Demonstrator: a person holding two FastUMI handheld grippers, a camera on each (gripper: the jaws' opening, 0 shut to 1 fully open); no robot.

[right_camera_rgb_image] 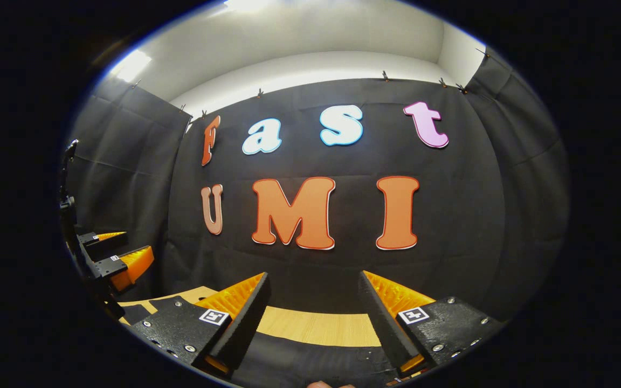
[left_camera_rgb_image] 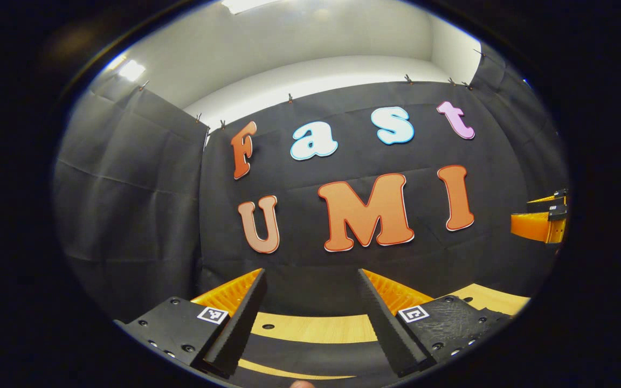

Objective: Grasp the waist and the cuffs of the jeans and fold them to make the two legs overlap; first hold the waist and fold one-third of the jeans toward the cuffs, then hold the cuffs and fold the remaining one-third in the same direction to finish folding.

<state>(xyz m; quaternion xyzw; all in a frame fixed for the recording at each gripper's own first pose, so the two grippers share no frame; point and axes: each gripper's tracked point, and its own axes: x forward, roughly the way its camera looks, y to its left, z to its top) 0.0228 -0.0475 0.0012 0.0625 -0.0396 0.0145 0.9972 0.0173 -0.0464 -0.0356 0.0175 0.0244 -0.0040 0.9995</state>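
At the bottom of the left gripper view, the left claw (left_camera_rgb_image: 310, 318) stands released, its ribbed wedge fingers (left_camera_rgb_image: 235, 323) each bearing a small square marker. The right claw (right_camera_rgb_image: 313, 318) is released likewise. Dark fabric, seemingly the jeans (right_camera_rgb_image: 310, 366), lies below them on the wooden bench (right_camera_rgb_image: 316, 326); beyond hangs the creased black cloth wall (right_camera_rgb_image: 477, 215).

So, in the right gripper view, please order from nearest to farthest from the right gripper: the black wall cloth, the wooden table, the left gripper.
1. Table, just below and ahead of the right gripper.
2. Left gripper, far left.
3. Cloth, behind everything.
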